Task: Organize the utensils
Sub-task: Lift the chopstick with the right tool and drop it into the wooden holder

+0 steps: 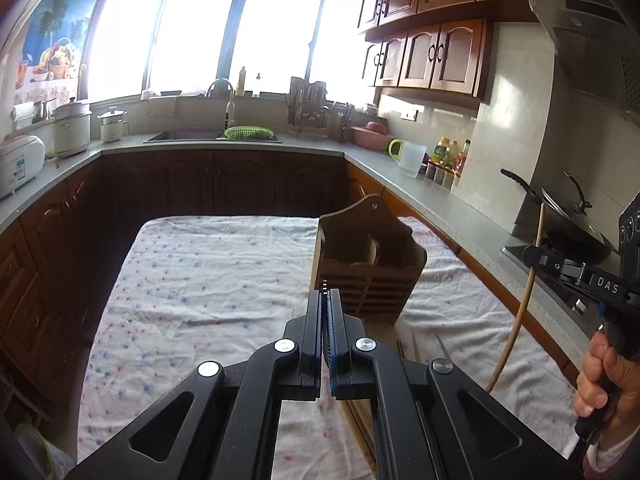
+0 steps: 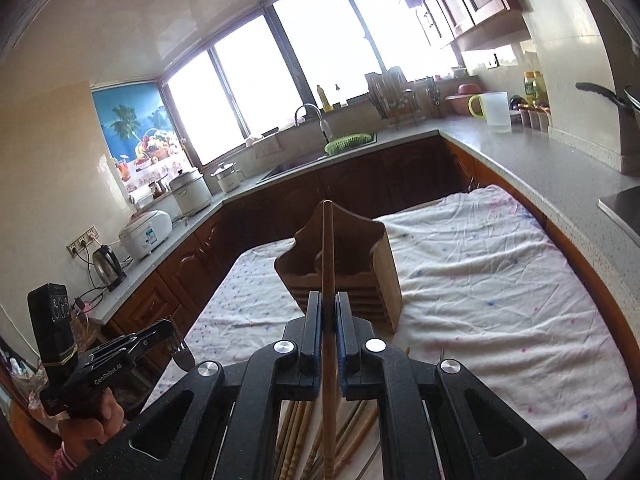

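Right hand-held gripper (image 2: pixel 329 304) clamps one chopstick (image 2: pixel 328 248); left hand-held gripper (image 1: pixel 325 300) grips a fork (image 2: pixel 180 350). Align each upright above the wooden holder (image 2: pixel 344 268) before lowering.

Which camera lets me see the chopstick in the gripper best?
The right wrist view. There the chopstick runs straight up between the closed pads of the right gripper, in front of the wooden holder. The left wrist view shows the same chopstick only as a thin, bent-looking stick at the right edge.

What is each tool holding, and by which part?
Right tool grips a long wooden chopstick mid-shaft. Left tool grips a metal fork by its handle.
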Available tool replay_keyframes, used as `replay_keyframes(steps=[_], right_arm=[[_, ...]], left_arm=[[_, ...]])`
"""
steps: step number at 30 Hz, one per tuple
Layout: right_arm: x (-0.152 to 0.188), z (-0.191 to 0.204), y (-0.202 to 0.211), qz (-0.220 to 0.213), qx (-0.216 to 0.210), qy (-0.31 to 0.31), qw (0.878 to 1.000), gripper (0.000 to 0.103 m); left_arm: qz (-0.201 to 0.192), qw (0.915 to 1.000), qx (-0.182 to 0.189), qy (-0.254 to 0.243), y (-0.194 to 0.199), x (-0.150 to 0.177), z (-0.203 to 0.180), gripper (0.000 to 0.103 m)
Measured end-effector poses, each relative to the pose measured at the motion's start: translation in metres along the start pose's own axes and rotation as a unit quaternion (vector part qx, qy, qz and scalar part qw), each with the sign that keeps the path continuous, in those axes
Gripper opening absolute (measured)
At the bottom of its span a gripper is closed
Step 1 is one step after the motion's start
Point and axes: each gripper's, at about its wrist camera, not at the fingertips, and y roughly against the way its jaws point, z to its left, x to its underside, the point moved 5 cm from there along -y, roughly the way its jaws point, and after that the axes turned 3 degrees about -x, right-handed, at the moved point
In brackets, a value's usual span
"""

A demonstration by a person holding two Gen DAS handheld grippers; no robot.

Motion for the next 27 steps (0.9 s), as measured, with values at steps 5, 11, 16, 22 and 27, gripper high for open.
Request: replay_keyframes(steps=[5,11,16,22,27], right_arm=[[-0.027,-0.002,-0.003,-0.036,-0.003,-0.002,0.999,0.006],[-0.057,-0.002,-0.011,-0.083,-0.002,0.002,0.997,0.006],[-0.086,-0.011,-0.027,-0.124,0.009,-0.005,0.992,0.006],[-0.121,-0.027,-0.049,-0.182,0.027,-0.025,0.983,0.006],[-0.124,-0.032,-0.079,-0.199,0.042,-0.007,0.979,0.006]], left_arm=[[-0.024,0.9996,-0.009,-0.009,-0.003,-0.019,-0.008,0.001],[-0.054,0.9977,-0.034,-0.024,-0.024,-0.045,-0.016,0.001],[-0.082,0.994,-0.067,-0.027,-0.054,-0.067,-0.02,0.001],[-0.107,0.9883,-0.108,-0.013,-0.104,-0.085,-0.027,0.001],[-0.108,0.9861,-0.126,-0.013,-0.153,-0.077,-0.038,0.001]])
